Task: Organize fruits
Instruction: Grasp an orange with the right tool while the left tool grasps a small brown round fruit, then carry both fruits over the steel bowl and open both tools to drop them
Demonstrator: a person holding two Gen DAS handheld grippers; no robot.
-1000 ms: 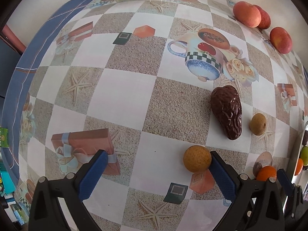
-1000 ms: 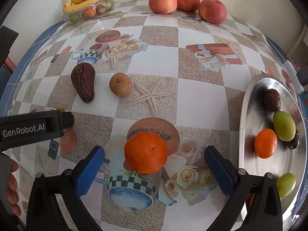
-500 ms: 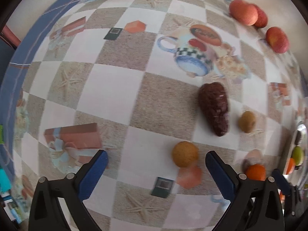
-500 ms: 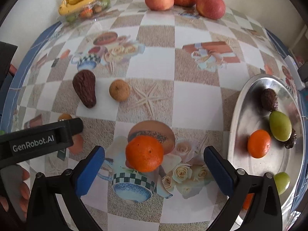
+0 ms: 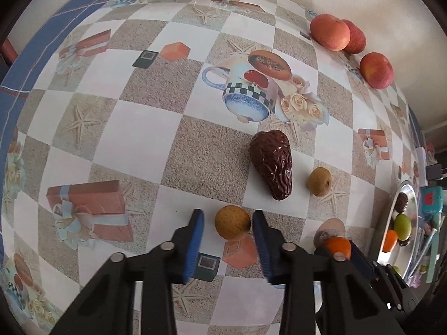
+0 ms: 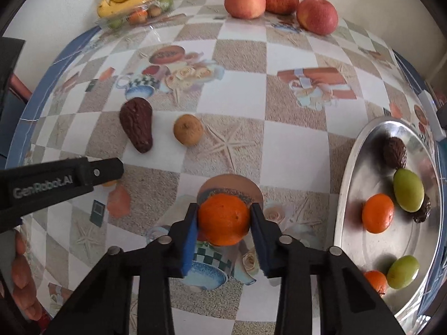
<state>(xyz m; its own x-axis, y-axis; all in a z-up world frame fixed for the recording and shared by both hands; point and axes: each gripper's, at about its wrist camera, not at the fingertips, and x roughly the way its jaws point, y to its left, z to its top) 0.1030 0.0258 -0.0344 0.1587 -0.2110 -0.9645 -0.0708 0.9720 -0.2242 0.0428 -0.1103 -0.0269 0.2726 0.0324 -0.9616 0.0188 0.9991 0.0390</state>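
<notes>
Right gripper [image 6: 225, 223] has its 2 blue pads pressed on the orange [image 6: 224, 219] at lower centre. Left gripper [image 5: 227, 223] brackets the small tan fruit [image 5: 232, 222]; its right pad touches, but we see a gap at its left. We judge both fruits light, firm and apt to roll, so we hold across the widest part. At right, the metal tray [image 6: 349, 173] carries oranges, green fruits and dark ones.

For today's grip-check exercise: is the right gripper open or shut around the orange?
Shut on it. In the right wrist view both blue pads press against the sides of the orange, leaving no gap in the right gripper.
</notes>
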